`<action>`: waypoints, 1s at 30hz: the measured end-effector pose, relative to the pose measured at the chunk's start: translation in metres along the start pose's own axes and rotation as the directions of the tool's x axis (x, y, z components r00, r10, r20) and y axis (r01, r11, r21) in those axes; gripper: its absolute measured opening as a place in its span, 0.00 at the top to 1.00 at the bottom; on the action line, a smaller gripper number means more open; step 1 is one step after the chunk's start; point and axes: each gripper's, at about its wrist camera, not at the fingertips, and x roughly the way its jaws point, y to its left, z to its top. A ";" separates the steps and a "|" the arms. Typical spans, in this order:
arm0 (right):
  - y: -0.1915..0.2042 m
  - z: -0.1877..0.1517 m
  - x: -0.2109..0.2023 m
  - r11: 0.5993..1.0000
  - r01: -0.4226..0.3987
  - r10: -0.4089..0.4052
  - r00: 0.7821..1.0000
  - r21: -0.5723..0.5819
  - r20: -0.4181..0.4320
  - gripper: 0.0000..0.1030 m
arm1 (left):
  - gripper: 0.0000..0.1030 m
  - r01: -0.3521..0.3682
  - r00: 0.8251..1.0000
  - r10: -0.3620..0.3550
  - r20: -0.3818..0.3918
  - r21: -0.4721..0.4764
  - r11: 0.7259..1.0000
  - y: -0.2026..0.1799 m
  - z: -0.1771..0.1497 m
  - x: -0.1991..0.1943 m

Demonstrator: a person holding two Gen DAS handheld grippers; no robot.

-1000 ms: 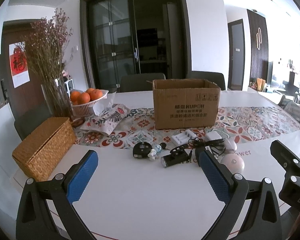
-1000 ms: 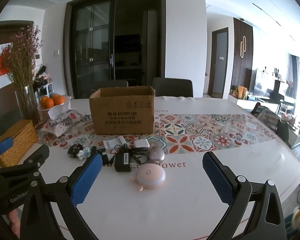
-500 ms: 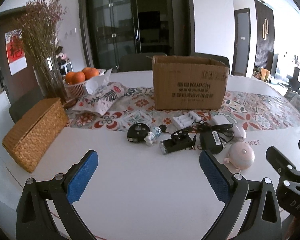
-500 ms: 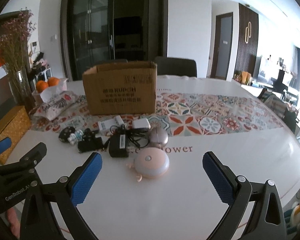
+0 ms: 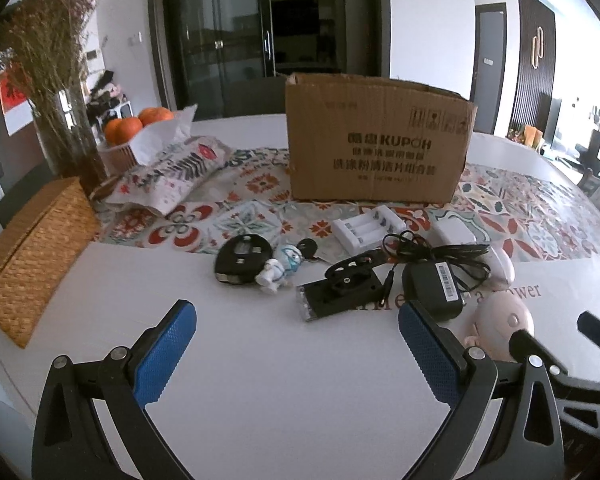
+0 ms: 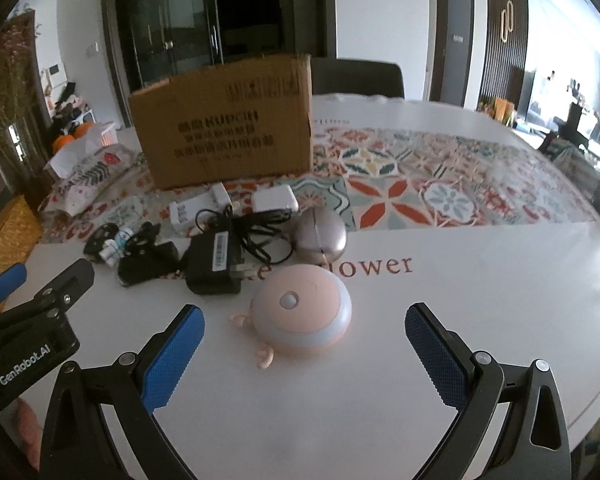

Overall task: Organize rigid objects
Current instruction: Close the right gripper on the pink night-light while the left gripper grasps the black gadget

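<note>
Small items lie in a cluster on the white table in front of an open cardboard box. A pink round lamp sits closest, just ahead of my open right gripper. Behind it are a black power adapter with cable, a grey oval case, a white battery charger, a black flashlight on a mount, a small white figurine and a black round device. My left gripper is open, short of the flashlight.
A woven basket stands at the left edge, with a vase of dried flowers, a bowl of oranges and a patterned tissue pouch behind it. A patterned runner crosses the table. Chairs stand beyond.
Both grippers have moved forward and lower toward the cluster; the items look larger and nearer. The pink lamp now lies close between the right gripper's fingertips. Both stay open.
</note>
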 end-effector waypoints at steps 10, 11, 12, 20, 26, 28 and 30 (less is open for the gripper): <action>-0.005 0.002 0.033 0.998 -0.027 0.030 0.998 0.050 -0.064 0.01 | 0.00 0.009 0.999 -0.011 -0.052 -0.038 0.999 -0.013 0.011 0.043; -0.004 0.003 0.037 0.998 -0.027 0.030 0.997 0.050 -0.074 0.01 | 0.00 0.011 0.998 -0.013 -0.059 -0.042 0.999 -0.014 0.012 0.046; -0.004 0.003 0.041 0.998 -0.031 0.035 0.996 0.052 -0.084 0.02 | 0.00 0.013 0.998 -0.015 -0.063 -0.045 0.999 -0.015 0.012 0.049; -0.006 0.003 0.057 0.996 -0.022 0.031 0.993 0.081 -0.111 0.02 | 0.00 0.000 0.995 -0.005 -0.102 -0.051 0.999 -0.025 0.015 0.074; -0.007 0.005 0.064 0.997 0.006 0.003 0.994 0.082 -0.107 0.02 | 0.04 -0.007 0.991 -0.002 -0.130 -0.074 0.997 -0.024 0.014 0.087; -0.007 0.006 0.067 0.996 0.006 0.004 0.994 0.088 -0.112 0.02 | 0.07 -0.010 0.990 -0.002 -0.138 -0.084 0.996 -0.022 0.013 0.090; -0.005 0.006 0.069 0.996 0.008 0.001 0.994 0.087 -0.112 0.05 | 0.10 -0.006 0.990 -0.007 -0.142 -0.092 0.996 -0.021 0.013 0.092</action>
